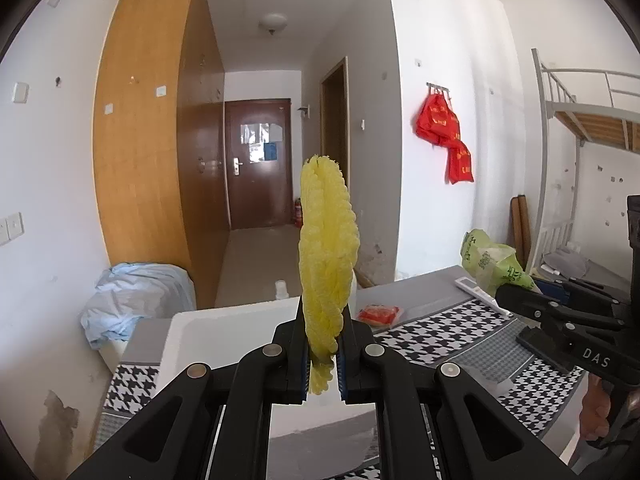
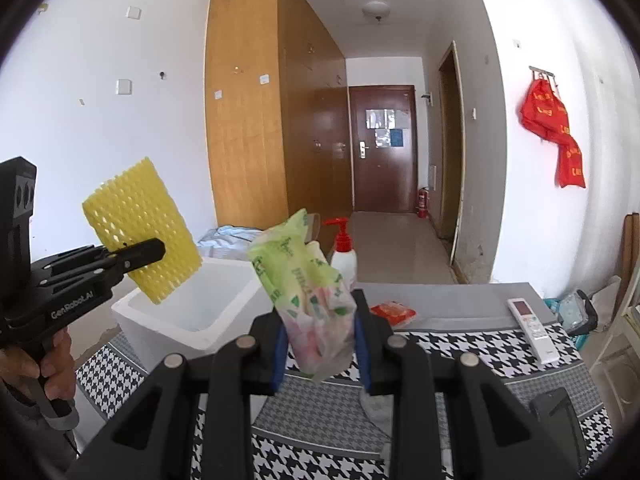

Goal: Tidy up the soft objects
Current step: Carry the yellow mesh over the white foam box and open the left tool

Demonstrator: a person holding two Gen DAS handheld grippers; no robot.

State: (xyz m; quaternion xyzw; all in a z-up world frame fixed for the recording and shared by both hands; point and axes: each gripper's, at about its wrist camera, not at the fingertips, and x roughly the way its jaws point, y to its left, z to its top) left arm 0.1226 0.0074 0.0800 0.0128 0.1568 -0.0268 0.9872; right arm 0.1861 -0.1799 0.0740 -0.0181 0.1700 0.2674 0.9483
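While the left gripper (image 1: 324,354) clamps a yellow foam mesh sleeve (image 1: 326,248) above an open white foam box (image 2: 188,308); the right gripper (image 2: 320,354) squeezes a green plastic tissue pack (image 2: 306,288).

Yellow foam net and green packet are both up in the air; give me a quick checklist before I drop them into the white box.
1. Left grip: ok. The left gripper is shut on the yellow foam net, pinched near its lower edge.
2. Right grip: ok. The right gripper is shut on the green packet, which sticks out above the fingers.
3. White foam box open: ok, no lid on it.
4. Room inside the box: cannot tell; only part of the interior shows.
5. Net over the box: ok; in the right wrist view it hangs above the near left corner.
6. Packet over the box: not ok; it is to the right of the box.
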